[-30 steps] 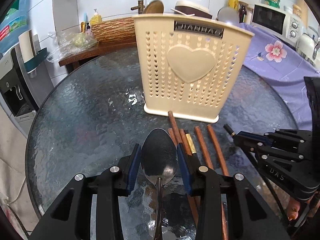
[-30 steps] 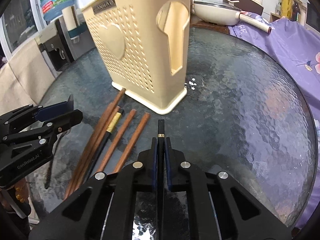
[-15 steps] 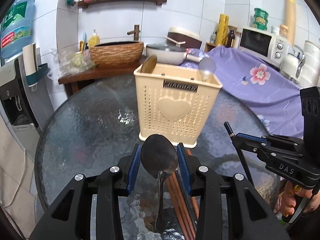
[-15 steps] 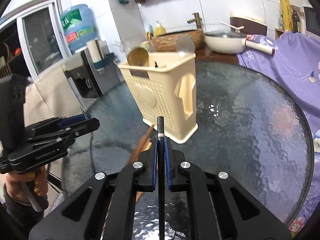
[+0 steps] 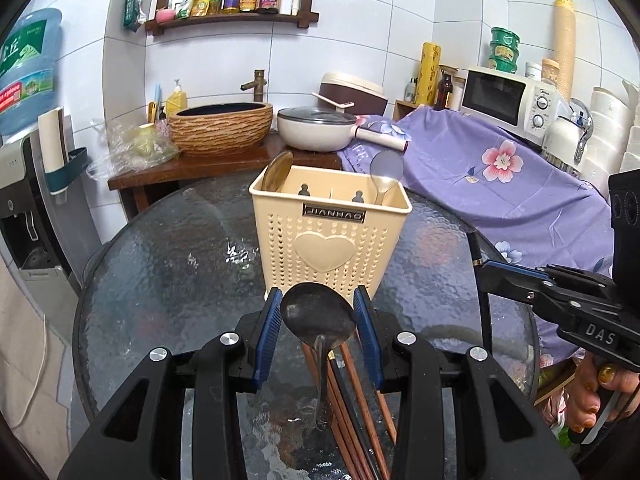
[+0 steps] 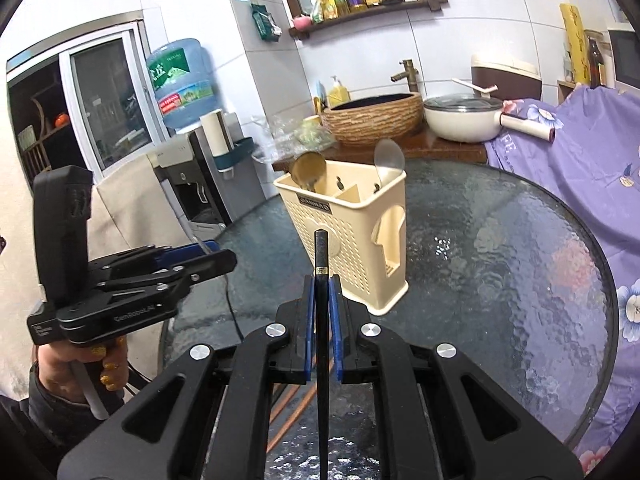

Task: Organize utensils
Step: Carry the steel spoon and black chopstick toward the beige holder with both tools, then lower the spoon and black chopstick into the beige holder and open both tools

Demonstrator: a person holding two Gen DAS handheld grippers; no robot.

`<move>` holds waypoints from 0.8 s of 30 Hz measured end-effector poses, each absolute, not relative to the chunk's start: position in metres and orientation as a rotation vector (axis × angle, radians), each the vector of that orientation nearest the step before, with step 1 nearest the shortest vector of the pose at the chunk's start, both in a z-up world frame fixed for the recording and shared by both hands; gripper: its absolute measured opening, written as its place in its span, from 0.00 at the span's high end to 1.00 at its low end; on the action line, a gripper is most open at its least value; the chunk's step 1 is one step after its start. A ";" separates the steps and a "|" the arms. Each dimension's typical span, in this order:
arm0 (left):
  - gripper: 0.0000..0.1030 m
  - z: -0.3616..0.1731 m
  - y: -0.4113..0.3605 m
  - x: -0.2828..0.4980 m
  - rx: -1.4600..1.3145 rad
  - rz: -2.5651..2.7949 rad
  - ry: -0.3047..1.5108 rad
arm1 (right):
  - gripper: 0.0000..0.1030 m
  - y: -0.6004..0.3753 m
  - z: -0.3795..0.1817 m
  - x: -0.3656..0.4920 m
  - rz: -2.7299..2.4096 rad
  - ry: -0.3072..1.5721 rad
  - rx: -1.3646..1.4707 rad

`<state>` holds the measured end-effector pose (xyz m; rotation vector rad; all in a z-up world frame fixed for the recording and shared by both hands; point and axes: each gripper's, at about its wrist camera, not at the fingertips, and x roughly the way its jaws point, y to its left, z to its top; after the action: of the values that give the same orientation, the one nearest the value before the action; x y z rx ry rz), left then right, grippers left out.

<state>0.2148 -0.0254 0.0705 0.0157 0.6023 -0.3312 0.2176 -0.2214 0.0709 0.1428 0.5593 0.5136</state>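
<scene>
Above the round glass table (image 5: 168, 280), left gripper (image 5: 318, 316) clamps a dark metal spoon (image 5: 318, 314) by its bowl; right gripper (image 6: 322, 308) pinches a black chopstick (image 6: 321, 264). Cream utensil caddy (image 5: 330, 236) stands ahead; wooden chopsticks (image 5: 352, 412) lie below.

Both views are fisheye cameras riding on the hand-held tools, each looking forward and somewhat downward along its own claw, whose black fingers fill the lower part of the picture.

The left wrist view faces the cream utensil holder (image 5: 330, 236) head-on, near, from above the round glass table (image 5: 168, 280), and catches the right claw (image 5: 486, 276) at its right edge.

The right wrist view sees the same holder (image 6: 352, 236) from a corner, a little further off, with the left claw (image 6: 224, 258) at its left edge.

Both views share the holder, the table, the sink basin (image 5: 220, 128) and the wall shelf (image 6: 360, 12).
</scene>
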 end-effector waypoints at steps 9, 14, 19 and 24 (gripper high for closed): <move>0.65 0.095 -0.028 0.216 0.015 -0.362 0.564 | 0.92 -0.222 0.103 0.207 0.536 0.495 0.135; 0.65 0.113 -0.030 0.219 0.021 -0.366 0.527 | 0.92 -0.220 0.125 0.208 0.536 0.453 0.111; 0.65 0.134 -0.026 0.231 -0.009 -0.362 0.495 | 0.92 -0.217 0.151 0.212 0.540 0.407 0.097; 0.65 0.159 -0.022 0.253 -0.073 -0.372 0.473 | 0.93 -0.214 0.182 0.224 0.548 0.377 0.079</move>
<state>0.2529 -0.0217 0.1592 -0.0729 0.4733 -0.3724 0.2242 -0.2140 0.1823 0.0793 0.3770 0.5481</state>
